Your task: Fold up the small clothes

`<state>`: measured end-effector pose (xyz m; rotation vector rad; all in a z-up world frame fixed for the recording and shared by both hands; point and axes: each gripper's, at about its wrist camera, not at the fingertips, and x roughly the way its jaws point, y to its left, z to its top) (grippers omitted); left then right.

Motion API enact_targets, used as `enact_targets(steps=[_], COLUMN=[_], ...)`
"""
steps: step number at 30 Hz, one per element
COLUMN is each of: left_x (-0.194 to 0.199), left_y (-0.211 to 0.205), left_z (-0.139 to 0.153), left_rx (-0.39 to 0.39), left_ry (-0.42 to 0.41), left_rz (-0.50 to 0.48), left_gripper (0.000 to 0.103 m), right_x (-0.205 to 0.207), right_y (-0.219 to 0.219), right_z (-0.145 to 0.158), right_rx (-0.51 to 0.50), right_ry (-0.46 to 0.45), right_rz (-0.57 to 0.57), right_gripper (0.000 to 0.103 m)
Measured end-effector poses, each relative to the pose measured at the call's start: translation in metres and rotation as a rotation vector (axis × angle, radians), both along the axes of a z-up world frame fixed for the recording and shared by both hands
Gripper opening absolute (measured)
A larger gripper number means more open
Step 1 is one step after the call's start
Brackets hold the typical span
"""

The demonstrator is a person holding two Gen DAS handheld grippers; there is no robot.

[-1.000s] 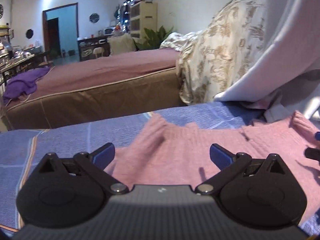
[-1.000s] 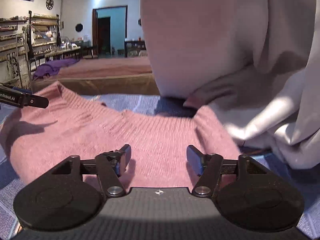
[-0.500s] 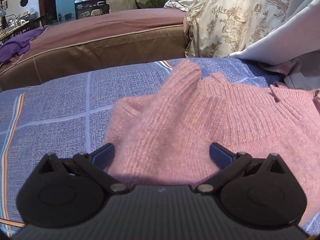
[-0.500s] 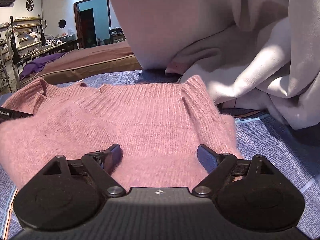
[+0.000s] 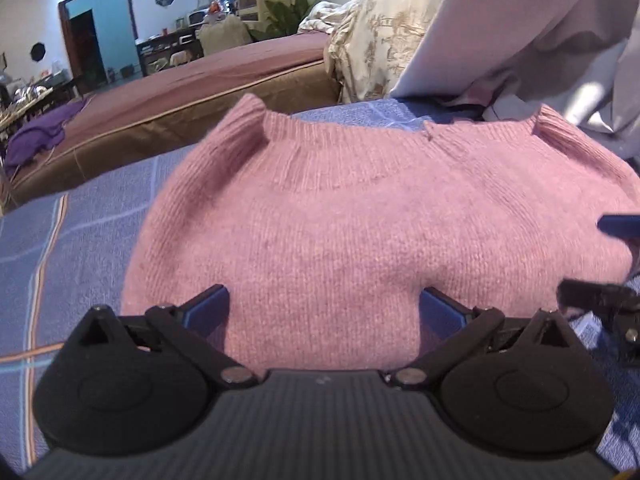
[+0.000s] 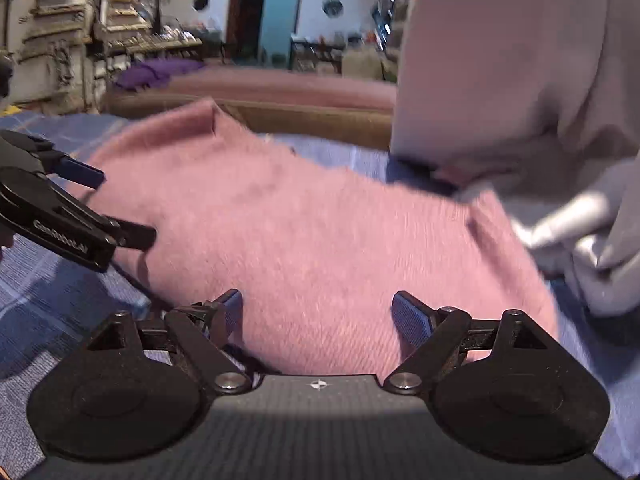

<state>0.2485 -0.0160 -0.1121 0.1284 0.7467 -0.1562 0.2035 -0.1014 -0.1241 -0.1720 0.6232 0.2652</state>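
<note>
Pink knit sweater (image 5: 360,232) is lying flat on the blue checked bedspread (image 5: 80,232), ribbed neckline at the far side, just short of the pale grey pile of fabric (image 5: 540,32) behind it. Left gripper (image 5: 324,312) sits at the sweater's near edge, jaws spread wide, gripping nothing. Right gripper (image 6: 318,316) is at the same near edge – also wide open and empty – right wrist view is pretty blurry
</note>
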Motion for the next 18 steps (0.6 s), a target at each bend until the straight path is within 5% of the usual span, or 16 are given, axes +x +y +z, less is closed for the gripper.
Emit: enact_targets(steps=[3, 6, 8, 13, 16, 18], left_x=[0.000, 0.005, 0.005, -0.004, 0.018, 0.025], left_y=[-0.005, -0.006, 0.001, 0.010, -0.006, -0.009], left_z=[-0.002, -0.005, 0.006, 0.038, 0.023, 0.012], left_rx=[0.056, 0.065, 0.031, -0.050, 0.034, 0.034], left_ry=[0.004, 0.028, 0.052, -0.020, 0.037, 0.044], left_rz=[-0.015, -0.028, -0.024, 0.008, 0.010, 0.026], left_gripper=[0.103, 0.103, 0.103, 0.103, 0.103, 0.103], right_x=[0.005, 0.015, 0.012, -0.006, 0.007, 0.023], right_y=[-0.004, 0.006, 0.015, 0.002, 0.008, 0.007], right_z=[-0.012, -0.020, -0.017, 0.016, 0.019, 0.006], right_rx=[0.088, 0.049, -0.005, 0.156, 0.033, 0.057], right_ry=[0.014, 0.064, 0.041, -0.030, -0.039, 0.059], right_rz=[-0.052, -0.034, -0.026, -0.071, -0.175, -0.224], right_gripper=[0.103, 0.103, 0.103, 0.103, 0.103, 0.103])
